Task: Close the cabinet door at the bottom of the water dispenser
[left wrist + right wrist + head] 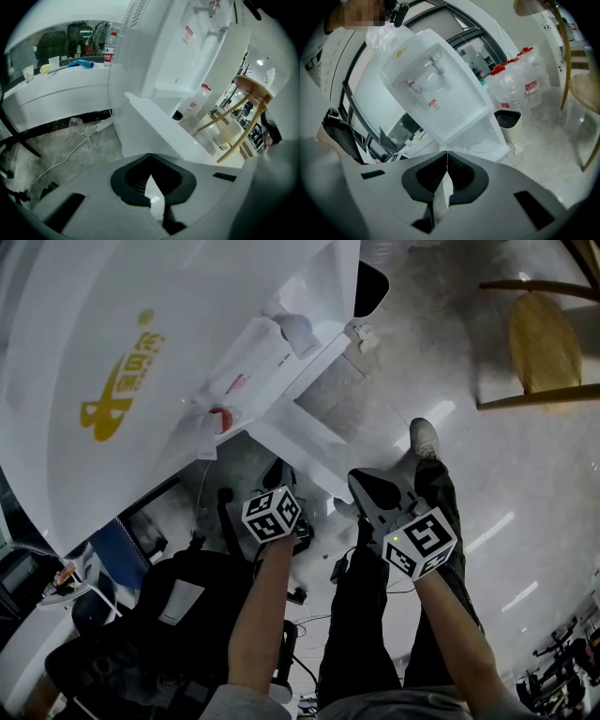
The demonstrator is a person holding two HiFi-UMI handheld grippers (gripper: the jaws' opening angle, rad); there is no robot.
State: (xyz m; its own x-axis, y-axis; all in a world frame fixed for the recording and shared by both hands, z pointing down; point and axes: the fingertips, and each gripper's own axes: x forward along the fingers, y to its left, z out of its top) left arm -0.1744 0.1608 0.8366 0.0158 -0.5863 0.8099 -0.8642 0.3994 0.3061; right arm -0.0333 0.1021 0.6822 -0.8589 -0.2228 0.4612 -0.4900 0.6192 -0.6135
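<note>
Cabinet door [164,133] is seen open ahead of left gripper [150,164] and right gripper [446,159], both closed on nothing, likely for pushing.

The water dispenser [281,362] and cabinet door [309,442] were white, with a gold logo [117,381] on top. The left hand-held gripper [150,157] and right hand-held gripper [447,154] were grey with black pads [123,180], and their marker cubes [272,515] were patterned in black and white squares. The stool [542,343] was tan wood.

Glossy white plastic water dispenser [450,108] (wooden chair [544,343], polished stone floor [525,474])
</note>
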